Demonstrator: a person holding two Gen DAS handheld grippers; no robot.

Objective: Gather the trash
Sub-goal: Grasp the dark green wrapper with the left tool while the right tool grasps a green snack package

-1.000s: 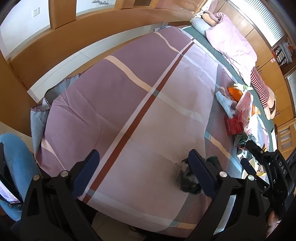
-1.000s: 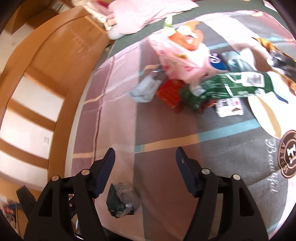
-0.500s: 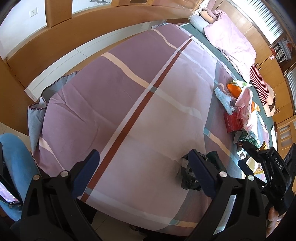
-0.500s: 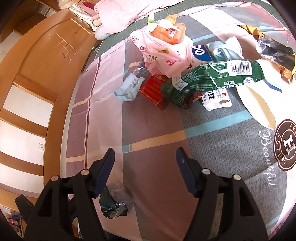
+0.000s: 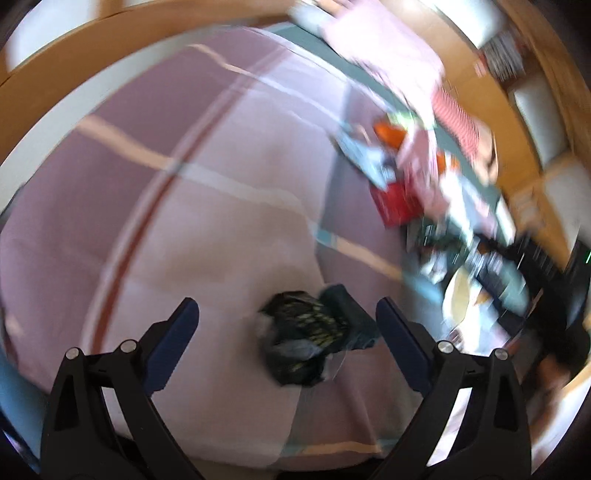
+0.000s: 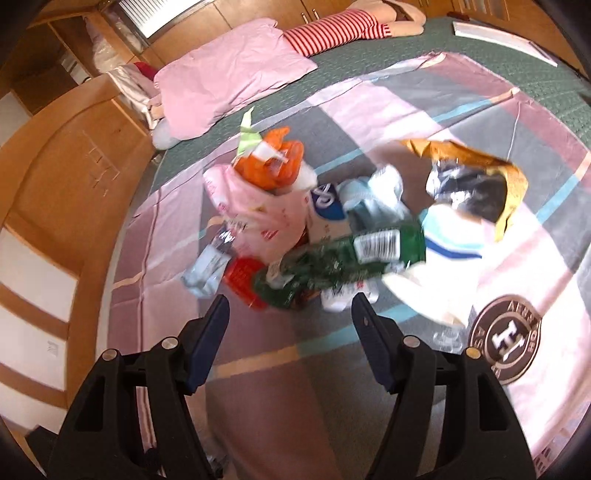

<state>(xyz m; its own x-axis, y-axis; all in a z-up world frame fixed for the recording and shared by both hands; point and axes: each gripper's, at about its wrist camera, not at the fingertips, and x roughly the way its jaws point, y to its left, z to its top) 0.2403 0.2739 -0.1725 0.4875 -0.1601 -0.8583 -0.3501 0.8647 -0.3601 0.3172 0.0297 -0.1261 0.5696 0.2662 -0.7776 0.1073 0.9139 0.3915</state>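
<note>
A crumpled dark green and black wrapper (image 5: pixel 310 343) lies on the purple striped bedspread (image 5: pixel 184 206), between the open fingers of my left gripper (image 5: pixel 286 317), which is empty; that view is blurred. My right gripper (image 6: pixel 290 310) is open and empty just short of a pile of trash: a green snack bag (image 6: pixel 343 258), a red packet (image 6: pixel 242 275), a pink bag (image 6: pixel 258 218), an orange bag (image 6: pixel 269 162), a pale blue wrapper (image 6: pixel 205 266) and a gold foil bag (image 6: pixel 476 181). The pile also shows in the left wrist view (image 5: pixel 399 184).
A pink pillow (image 6: pixel 229 74) and a red-striped cushion (image 6: pixel 332 29) lie at the head of the bed on a green sheet (image 6: pixel 498 55). Wooden panelling (image 6: pixel 66 177) runs along the left side. The bed's near edge (image 5: pixel 295 454) is just below my left gripper.
My left gripper has swung right, so the dark wrapper now sits between its fingers. My right gripper has moved forward, close to the trash pile.
</note>
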